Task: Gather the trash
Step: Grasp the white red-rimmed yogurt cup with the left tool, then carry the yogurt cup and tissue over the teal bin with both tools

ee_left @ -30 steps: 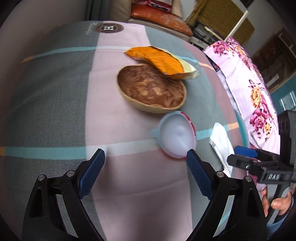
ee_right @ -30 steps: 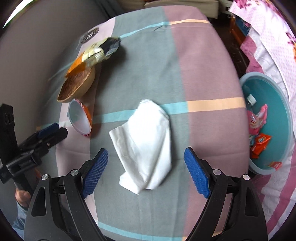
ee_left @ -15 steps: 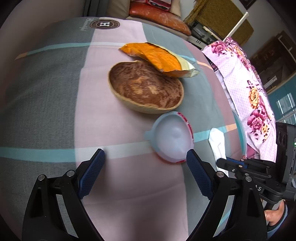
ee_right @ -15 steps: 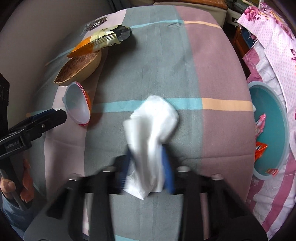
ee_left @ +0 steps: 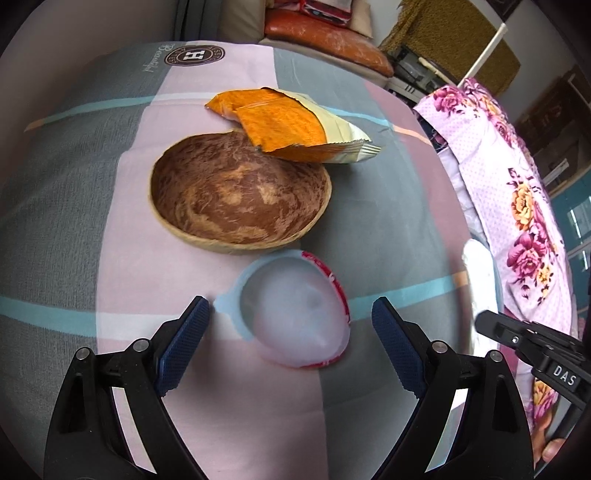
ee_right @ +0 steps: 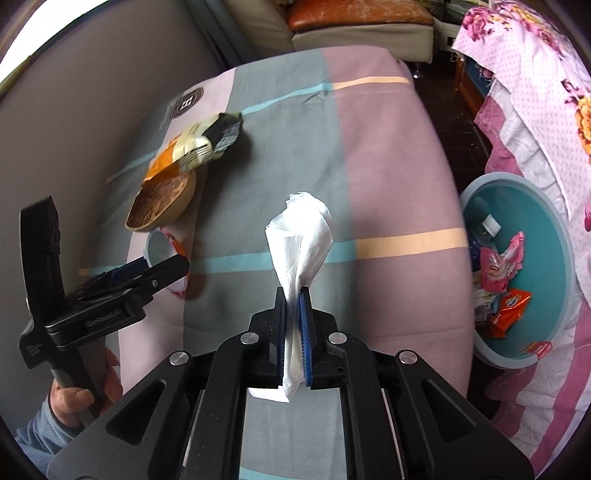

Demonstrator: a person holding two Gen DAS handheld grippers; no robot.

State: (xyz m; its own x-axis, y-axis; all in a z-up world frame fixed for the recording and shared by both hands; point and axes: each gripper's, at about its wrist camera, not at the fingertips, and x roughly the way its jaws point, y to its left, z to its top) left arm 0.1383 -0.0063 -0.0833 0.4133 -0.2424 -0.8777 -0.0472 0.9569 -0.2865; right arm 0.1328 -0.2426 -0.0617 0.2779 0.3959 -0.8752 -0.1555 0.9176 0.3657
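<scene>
Right wrist view: right gripper (ee_right: 294,295) clenched on a white tissue (ee_right: 301,236), blue pads (ee_right: 305,321) pressing its lower part from both sides, upper part bunched and rising free above the striped cloth (ee_right: 388,177) covering the table. Teal basin (ee_right: 554,280) on the floor past the table's right edge, holding a clear bottle (ee_right: 484,229) and several pink and orange wrappers (ee_right: 504,258). Floral pink fabric (ee_right: 535,74) draped beyond the basin. At left, left gripper (ee_right: 147,269) held by a hand (ee_right: 85,391) in a grey-blue sleeve, tips reaching over a small plastic cup (ee_right: 162,247).

Left wrist view: left gripper (ee_left: 291,343) released, jaws wide apart, pads clear of everything. Plastic cup (ee_left: 295,310) with red-printed side lying tipped on the cloth, mouth toward the camera, between and just ahead of the two pads, touching neither. Coconut shell half (ee_left: 240,195) just behind the cup, hollow side up. Orange and cream snack packet (ee_left: 295,125) resting partly on the shell's far rim. Tissue (ee_left: 480,280) visible at the right edge, above the black body of the right gripper; its jaws themselves indistinct from this angle. Cushioned sofa (ee_left: 325,33) beyond the table.
</scene>
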